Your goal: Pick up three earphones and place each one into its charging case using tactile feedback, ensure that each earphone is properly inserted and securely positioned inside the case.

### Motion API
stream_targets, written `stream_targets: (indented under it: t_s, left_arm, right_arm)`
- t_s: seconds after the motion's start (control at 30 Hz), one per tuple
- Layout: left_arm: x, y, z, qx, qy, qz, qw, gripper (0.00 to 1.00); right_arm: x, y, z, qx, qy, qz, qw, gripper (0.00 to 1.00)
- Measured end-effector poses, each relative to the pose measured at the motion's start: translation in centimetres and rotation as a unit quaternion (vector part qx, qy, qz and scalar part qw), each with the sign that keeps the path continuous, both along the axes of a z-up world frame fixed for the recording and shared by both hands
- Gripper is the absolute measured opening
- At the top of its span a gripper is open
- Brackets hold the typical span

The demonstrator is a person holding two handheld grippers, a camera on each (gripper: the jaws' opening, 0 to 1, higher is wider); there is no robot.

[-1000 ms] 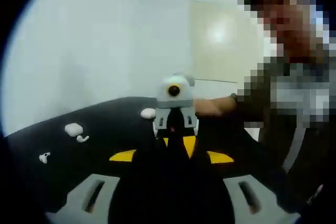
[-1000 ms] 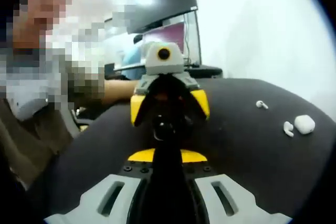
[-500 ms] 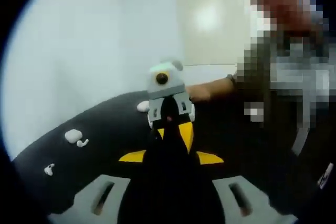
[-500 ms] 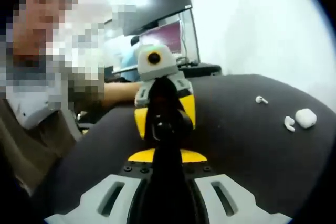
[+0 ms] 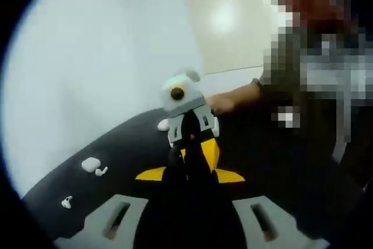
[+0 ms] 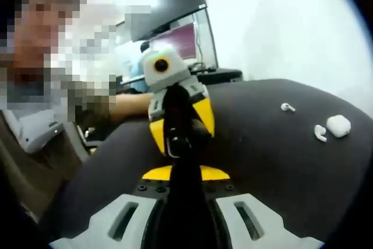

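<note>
Since a second ago both cameras have tilted, and the two grippers, facing each other, have leaned sideways against one another's view rather than the things on the table shifting.

In the left gripper view, going left to right over the black round table (image 5: 128, 144): a small white earphone (image 5: 66, 202) lies alone near the table's edge, then a white rounded charging case (image 5: 90, 164) with a second white earphone (image 5: 101, 171) just beside it, then another white rounded case (image 5: 163, 125) farther back. The left gripper (image 5: 186, 164) rises dark in the middle, jaws drawn together on nothing visible. Beyond it the right gripper (image 5: 189, 129) points back, held by a person's bare forearm (image 5: 236, 96).

In the right gripper view, the left gripper (image 6: 175, 103) leans left, the right gripper (image 6: 179, 144) has jaws closed, empty. Right of them on the table lie the lone earphone (image 6: 285, 107), then the earphone (image 6: 319, 134) touching the case (image 6: 338, 125).
</note>
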State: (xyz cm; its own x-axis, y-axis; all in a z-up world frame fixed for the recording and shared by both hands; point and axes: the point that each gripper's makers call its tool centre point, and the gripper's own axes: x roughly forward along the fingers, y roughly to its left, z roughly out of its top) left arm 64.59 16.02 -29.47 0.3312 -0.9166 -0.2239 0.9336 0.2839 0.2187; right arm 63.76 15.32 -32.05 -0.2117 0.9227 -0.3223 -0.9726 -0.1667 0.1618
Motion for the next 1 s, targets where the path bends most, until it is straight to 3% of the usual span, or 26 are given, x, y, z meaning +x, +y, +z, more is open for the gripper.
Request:
stream_targets:
  t_s: [0.2, 0.37, 0.5, 0.63, 0.67, 0.77, 0.9, 1.0]
  left_arm:
    - [-0.2, 0.0, 0.1, 0.009, -0.022, 0.003, 0.9997, 0.27]
    - [-0.3, -0.1, 0.3, 0.026, -0.066, 0.004, 0.9975, 0.27]
    - [-0.5, -0.1, 0.4, 0.03, -0.08, 0.002, 0.9964, 0.27]
    - [-0.8, 0.0, 1.1, 0.015, -0.087, -0.005, 0.996, 0.19]
    - [-1.1, 0.0, 1.2, 0.012, -0.081, -0.013, 0.9965, 0.17]
    - [-0.7, 0.1, 1.2, 0.007, -0.069, -0.012, 0.9975, 0.16]
    - [-0.5, 0.2, 1.1, 0.006, -0.058, -0.012, 0.9982, 0.17]
    - [-0.3, 0.3, 0.6, 0.009, -0.034, -0.01, 0.9993, 0.17]
  right_arm:
    - [-0.1, 0.0, 0.0, 0.0, 0.005, -0.002, 1.0, 0.17]
    - [0.0, -0.1, 0.0, -0.001, 0.011, -0.003, 0.9999, 0.17]
    - [0.0, 0.0, 0.0, -0.001, 0.014, -0.003, 0.9999, 0.17]
    - [0.1, 0.1, 0.0, -0.002, 0.021, -0.005, 0.9998, 0.17]
    - [0.2, -0.1, -0.2, -0.011, 0.041, -0.016, 0.999, 0.17]
    - [0.1, 0.1, -0.1, -0.002, 0.023, -0.006, 0.9997, 0.17]
    - [0.1, 0.2, -0.2, -0.002, 0.024, -0.006, 0.9997, 0.17]
    - [0.2, 0.3, -0.2, -0.001, 0.022, -0.005, 0.9998, 0.17]
